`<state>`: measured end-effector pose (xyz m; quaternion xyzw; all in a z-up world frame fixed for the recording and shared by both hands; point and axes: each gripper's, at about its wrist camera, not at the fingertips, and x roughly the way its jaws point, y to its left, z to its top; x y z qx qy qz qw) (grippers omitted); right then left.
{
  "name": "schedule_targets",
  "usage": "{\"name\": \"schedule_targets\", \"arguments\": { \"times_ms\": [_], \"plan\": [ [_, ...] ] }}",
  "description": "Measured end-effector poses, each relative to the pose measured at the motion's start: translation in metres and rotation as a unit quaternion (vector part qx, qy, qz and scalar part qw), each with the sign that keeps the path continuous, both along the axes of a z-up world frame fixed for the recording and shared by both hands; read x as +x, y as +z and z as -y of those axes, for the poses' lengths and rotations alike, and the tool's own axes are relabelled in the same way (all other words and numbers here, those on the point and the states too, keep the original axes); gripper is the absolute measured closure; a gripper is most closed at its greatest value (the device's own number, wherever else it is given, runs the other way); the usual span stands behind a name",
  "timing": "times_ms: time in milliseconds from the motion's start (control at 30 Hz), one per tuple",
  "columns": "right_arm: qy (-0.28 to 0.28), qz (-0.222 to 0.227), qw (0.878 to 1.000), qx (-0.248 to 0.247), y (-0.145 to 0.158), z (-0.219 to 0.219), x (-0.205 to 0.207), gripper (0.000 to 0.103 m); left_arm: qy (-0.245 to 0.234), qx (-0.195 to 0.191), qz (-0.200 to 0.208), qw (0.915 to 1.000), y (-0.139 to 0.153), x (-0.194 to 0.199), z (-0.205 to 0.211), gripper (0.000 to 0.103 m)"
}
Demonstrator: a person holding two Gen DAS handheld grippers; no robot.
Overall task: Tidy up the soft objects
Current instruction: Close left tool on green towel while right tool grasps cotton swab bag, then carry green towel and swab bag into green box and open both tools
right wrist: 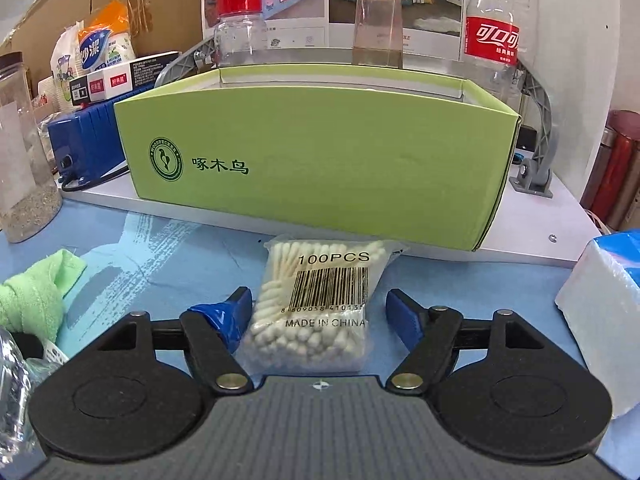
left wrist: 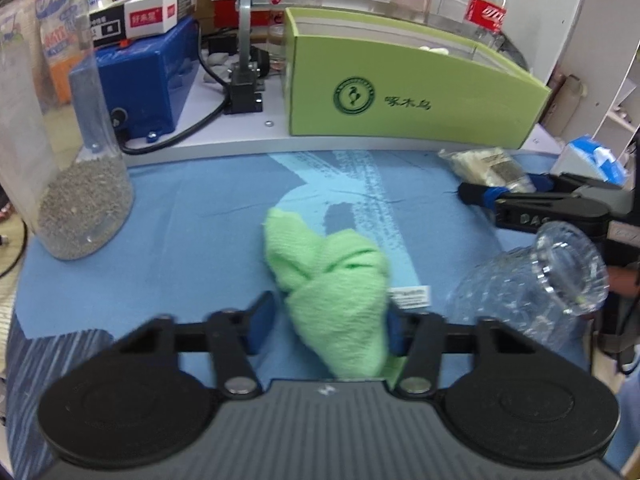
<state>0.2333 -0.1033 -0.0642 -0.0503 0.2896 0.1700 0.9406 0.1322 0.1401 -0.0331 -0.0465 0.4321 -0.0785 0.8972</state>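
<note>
A crumpled green cloth [left wrist: 332, 292] lies on the blue mat between the fingers of my left gripper [left wrist: 326, 324]. The jaws stand open around it, the right pad touching it. The cloth also shows in the right wrist view [right wrist: 36, 296]. A clear bag of cotton swabs [right wrist: 316, 312] lies on the mat between the open fingers of my right gripper [right wrist: 324, 316], with a gap on the right side. The right gripper [left wrist: 532, 196] and the bag [left wrist: 484, 164] also show in the left wrist view. A green open box [right wrist: 320, 168] stands behind on a white shelf.
A clear plastic bottle [left wrist: 536, 284] lies on its side right of the cloth. A jar of grey granules [left wrist: 76, 184] stands at the left. A blue device [left wrist: 148, 80] and a cola bottle [right wrist: 492, 28] are behind. A tissue pack [right wrist: 604, 320] lies at the right.
</note>
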Motion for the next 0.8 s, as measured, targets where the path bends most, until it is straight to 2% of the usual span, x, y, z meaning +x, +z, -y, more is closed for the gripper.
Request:
{"name": "schedule_targets", "arguments": {
  "times_ms": [100,133,167,233,433,533,667,800],
  "plan": [
    [0.013,0.0,1.0,0.004,0.001,0.002,-0.004,0.056,0.013,-0.008,-0.003,0.9999,0.002,-0.001,-0.002,0.061],
    [0.02,0.0,1.0,0.009,0.002,0.004,-0.007,0.072,0.018,-0.004,-0.002,0.9998,0.003,-0.002,-0.002,0.062],
    [0.024,-0.004,1.0,0.019,0.004,0.007,-0.01,0.076,0.023,0.001,0.0,0.9997,0.005,-0.004,-0.003,0.062],
    [0.025,-0.008,0.998,0.048,0.007,0.017,-0.019,0.077,0.033,0.011,0.005,0.9994,0.01,-0.008,-0.007,0.062],
    [0.02,0.023,0.997,0.065,0.023,0.035,-0.059,0.078,0.053,0.017,0.021,0.9982,0.028,-0.019,-0.017,0.062],
    [0.02,0.045,0.996,0.08,0.036,0.043,-0.076,0.077,0.048,0.01,0.035,0.9981,0.042,-0.021,-0.016,0.062],
    [0.022,0.063,0.994,0.09,0.047,0.047,-0.086,0.077,0.04,0.03,0.057,0.9972,0.057,-0.018,-0.003,0.062],
    [0.025,0.071,0.992,0.101,0.052,0.05,-0.087,0.077,0.028,0.034,0.063,0.997,0.063,-0.012,0.007,0.062]
  ]
}}
